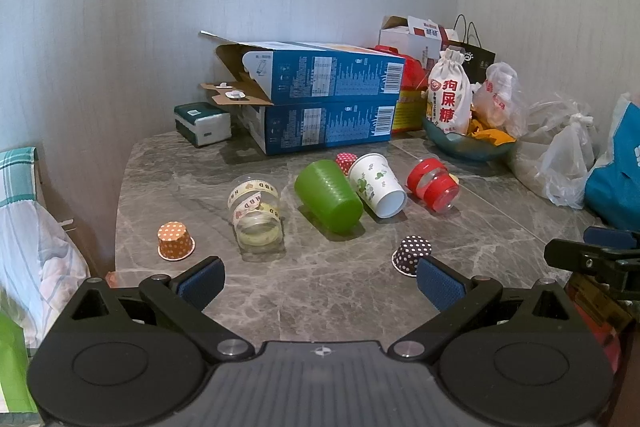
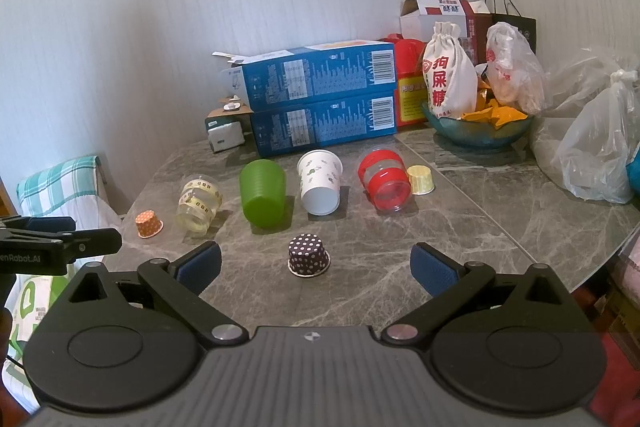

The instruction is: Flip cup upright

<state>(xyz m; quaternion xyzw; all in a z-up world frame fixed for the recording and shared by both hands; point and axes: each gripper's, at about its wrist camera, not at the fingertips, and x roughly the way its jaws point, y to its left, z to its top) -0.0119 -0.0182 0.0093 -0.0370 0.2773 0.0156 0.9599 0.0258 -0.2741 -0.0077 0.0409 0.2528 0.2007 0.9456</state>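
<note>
Right wrist view: the right gripper (image 2: 316,267) hangs wide open and empty above the grey marble table (image 2: 460,227), its blue pads flanking a dark polka-dot paper cup (image 2: 308,253) standing mouth-down. The left gripper (image 1: 320,279) is likewise spread and holding nothing. Beyond, a green ribbed plastic cup (image 2: 263,193) lies on its side.

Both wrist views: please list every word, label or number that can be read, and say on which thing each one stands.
"狗屎糖": red characters on the white drawstring pouch standing in the teal bowl.
"HBD": on the ribbon around the clear cup lying on its side.
"enRobot.AI": on the left gripper body, cut off at the picture edge.
Blue boxes: barcodes and tables, print too small.
Yellow-red box, white-red carton, plastic bag: print blurred.
</note>
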